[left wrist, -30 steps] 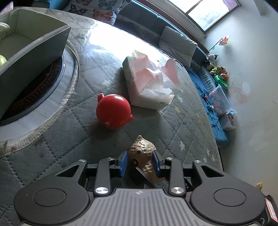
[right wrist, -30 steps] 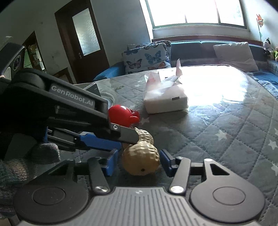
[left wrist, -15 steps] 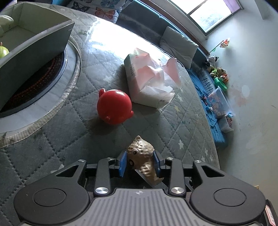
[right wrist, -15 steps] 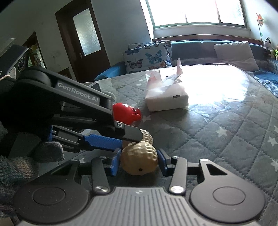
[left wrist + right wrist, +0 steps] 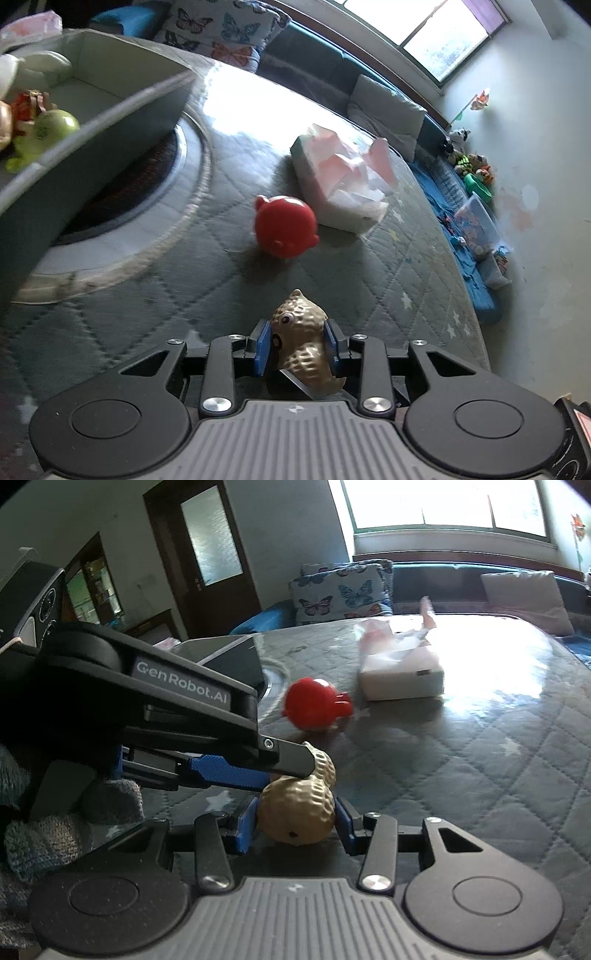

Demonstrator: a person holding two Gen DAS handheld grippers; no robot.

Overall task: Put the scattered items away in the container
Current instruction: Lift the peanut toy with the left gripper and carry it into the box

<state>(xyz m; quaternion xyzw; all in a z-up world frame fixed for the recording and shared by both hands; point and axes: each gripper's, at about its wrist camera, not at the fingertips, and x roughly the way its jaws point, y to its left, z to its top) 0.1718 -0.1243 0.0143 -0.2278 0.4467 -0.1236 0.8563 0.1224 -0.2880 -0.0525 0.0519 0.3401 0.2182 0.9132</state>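
Observation:
A tan peanut-shaped toy (image 5: 300,332) with a face is lifted off the quilted table, and both grippers hold it. My left gripper (image 5: 297,347) is shut on its face end. Its other lobe (image 5: 295,814) sits pressed between the blue pads of my right gripper (image 5: 297,821). In the right wrist view the left gripper (image 5: 295,771) reaches in from the left. A round red toy (image 5: 286,229) (image 5: 314,709) lies ahead on the table. The grey container (image 5: 110,110) (image 5: 229,657) stands at the left with several toys inside, one of them green (image 5: 48,129).
A soft tissue pack (image 5: 340,184) (image 5: 402,675) lies just beyond the red toy. A round inset ring (image 5: 177,206) in the table lies under the container. A gloved hand (image 5: 37,830) holds the left gripper. Sofa cushions and floor toys lie past the table edge.
The right gripper's pads closed in from a small gap onto the peanut toy. Both grippers carried it toward the container, which now fills more of the left wrist view.

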